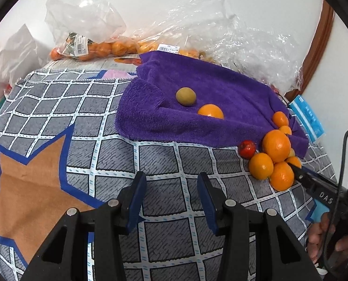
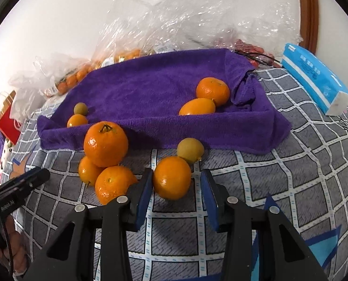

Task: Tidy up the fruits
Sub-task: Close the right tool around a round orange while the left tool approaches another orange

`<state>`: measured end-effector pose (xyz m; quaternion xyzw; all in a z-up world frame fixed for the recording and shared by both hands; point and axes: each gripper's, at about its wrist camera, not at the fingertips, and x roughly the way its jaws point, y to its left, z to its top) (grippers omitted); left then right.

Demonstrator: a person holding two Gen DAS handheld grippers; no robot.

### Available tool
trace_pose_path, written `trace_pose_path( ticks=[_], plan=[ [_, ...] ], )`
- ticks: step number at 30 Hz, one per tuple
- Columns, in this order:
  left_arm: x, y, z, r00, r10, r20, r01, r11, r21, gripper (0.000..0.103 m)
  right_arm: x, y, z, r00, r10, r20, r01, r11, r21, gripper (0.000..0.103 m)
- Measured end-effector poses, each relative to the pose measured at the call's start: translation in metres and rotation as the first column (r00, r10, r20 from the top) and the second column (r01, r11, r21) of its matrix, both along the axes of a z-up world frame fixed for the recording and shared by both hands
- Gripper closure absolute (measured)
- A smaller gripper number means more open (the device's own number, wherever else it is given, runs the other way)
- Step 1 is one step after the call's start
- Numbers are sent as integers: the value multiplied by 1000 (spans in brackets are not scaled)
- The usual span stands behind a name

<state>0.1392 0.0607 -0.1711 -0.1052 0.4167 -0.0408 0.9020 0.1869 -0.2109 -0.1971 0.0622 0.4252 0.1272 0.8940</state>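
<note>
Purple towel (image 2: 150,89) edge borders oranges (image 2: 105,144) before gaping right hand-held gripper (image 2: 176,182)

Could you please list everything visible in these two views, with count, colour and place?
Towel: one, purple, spread on the patterned cover, edges rumpled.
Oranges on towel: three, orange; two at its right, one at its left.
Green fruit on towel: one, yellow-green, left end.
Loose oranges: four, orange, on the cover before the towel, three piled.
Loose green fruit: one, yellow-green, behind the nearest orange.
Red fruit: one, red, beside the pile.
Plastic bags: several, clear, behind the towel, holding oranges.
Tissue pack: one, blue-white, right.
Paper bag: one, red, far left.
Left tongs: open, empty.
Right tongs: open, around the nearest orange.
</note>
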Motion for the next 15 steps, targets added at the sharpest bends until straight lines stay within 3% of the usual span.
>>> trace_pose_path(
  ticks=[2, 6, 15],
  plan=[
    [0, -1, 0, 1000, 1, 0, -1, 1000, 4, 60, 1, 0, -1, 1000, 0, 2, 0, 1000, 0, 61],
    [1, -3, 0, 1000, 1, -2, -1, 1000, 15, 60, 3, -1, -1, 1000, 4, -6, -4, 1000, -9, 70],
    [2, -3, 0, 1000, 6, -12, -6, 1000, 18, 60, 3, -3, 1, 1000, 9, -23, -9, 1000, -1, 71]
  ],
)
